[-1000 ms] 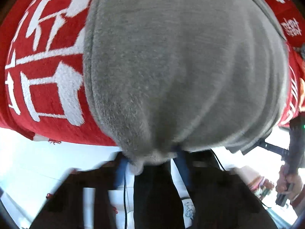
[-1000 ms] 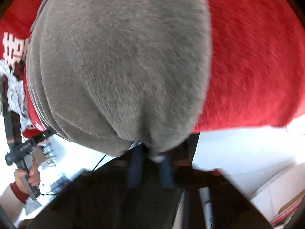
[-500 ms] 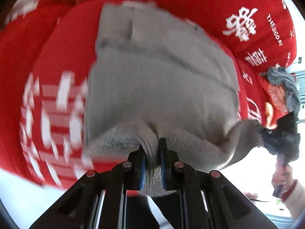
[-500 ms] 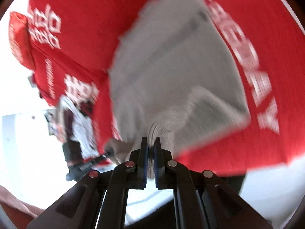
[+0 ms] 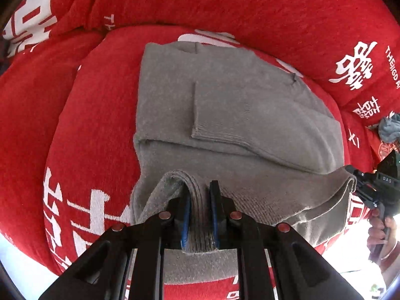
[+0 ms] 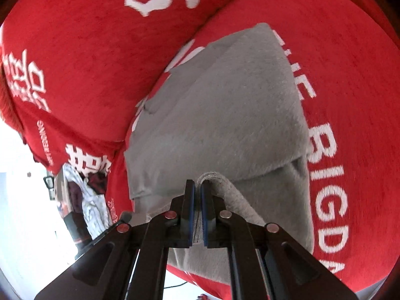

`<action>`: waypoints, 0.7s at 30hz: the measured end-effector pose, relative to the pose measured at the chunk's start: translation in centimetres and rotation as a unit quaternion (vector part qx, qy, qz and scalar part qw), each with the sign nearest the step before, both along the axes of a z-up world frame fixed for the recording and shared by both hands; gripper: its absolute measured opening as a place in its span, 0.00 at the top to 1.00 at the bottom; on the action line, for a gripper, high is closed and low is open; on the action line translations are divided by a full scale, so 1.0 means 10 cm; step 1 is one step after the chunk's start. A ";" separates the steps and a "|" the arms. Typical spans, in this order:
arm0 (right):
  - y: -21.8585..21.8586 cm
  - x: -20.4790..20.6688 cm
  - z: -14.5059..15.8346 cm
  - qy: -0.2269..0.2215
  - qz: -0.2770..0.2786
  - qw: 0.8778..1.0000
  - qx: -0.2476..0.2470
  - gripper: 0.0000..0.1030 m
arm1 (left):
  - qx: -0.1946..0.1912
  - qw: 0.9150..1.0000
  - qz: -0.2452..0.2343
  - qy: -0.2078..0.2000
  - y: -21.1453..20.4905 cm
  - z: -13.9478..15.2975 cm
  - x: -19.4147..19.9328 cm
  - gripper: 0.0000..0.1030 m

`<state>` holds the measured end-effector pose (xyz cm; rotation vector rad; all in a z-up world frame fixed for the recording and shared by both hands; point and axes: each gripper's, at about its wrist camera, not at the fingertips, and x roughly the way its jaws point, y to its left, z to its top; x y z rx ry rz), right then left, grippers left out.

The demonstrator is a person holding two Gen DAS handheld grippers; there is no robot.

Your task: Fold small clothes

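Two grippers, both clamped on the same grey sweater [image 5: 240,115]. From my left gripper [image 5: 200,210] the jaws pinch a bunched fold of the ribbed hem, cloth filling the gap between the blue pads. Right gripper [image 6: 197,207] likewise: jaws nearly together on a thin ridge of the hem.

Near edges: the sweater's near edge hangs at or just past the front edge of the red cover [image 5: 95,135] in both views, with bright white floor showing below. In the left view the cover's front edge curves under the gripper body; open red cloth runs off left of the sweater. In the right view there is a wide band of red with white lettering on the right side of the sweater, free of other items.

Mid: the sweater lies flat on the red cover beyond the jaws, one sleeve [image 5: 225,115] folded across the body, cuff pointing toward me.

Far: the sweater's far edge stops just short of a raised red bolster or backrest with white characters; a crease separates it from the flat part.

Sideways: the left view shows the right gripper [image 5: 375,187] holding the sweater's far corner, a hand [image 5: 380,227] on its handle. A heap of other clothes [image 6: 85,200] sits at the cover's edge in the right view. No containers that I can make out.
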<state>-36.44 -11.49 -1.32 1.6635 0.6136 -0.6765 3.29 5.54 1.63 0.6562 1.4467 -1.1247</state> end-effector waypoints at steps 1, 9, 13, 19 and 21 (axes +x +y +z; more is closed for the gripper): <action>-0.01 0.02 -0.01 -0.001 0.001 1.000 0.004 0.95 | 0.004 1.000 -0.002 0.002 -0.02 -0.01 -0.01 0.85; -0.12 0.01 -0.19 -0.002 0.000 0.999 0.040 0.95 | 0.034 0.999 -0.016 -0.008 -0.12 -0.02 -0.04 0.85; -0.17 0.00 -0.20 -0.014 -0.007 0.999 0.047 0.95 | 0.021 1.000 0.000 0.006 -0.22 0.00 -0.03 0.85; -0.49 -0.02 0.06 -0.082 -0.045 0.995 0.016 0.96 | -0.035 0.996 0.052 0.057 -0.52 0.21 0.19 0.85; -0.68 0.00 0.10 -0.089 -0.050 0.995 0.007 0.96 | -0.041 0.996 0.058 0.045 -0.68 0.22 0.25 0.85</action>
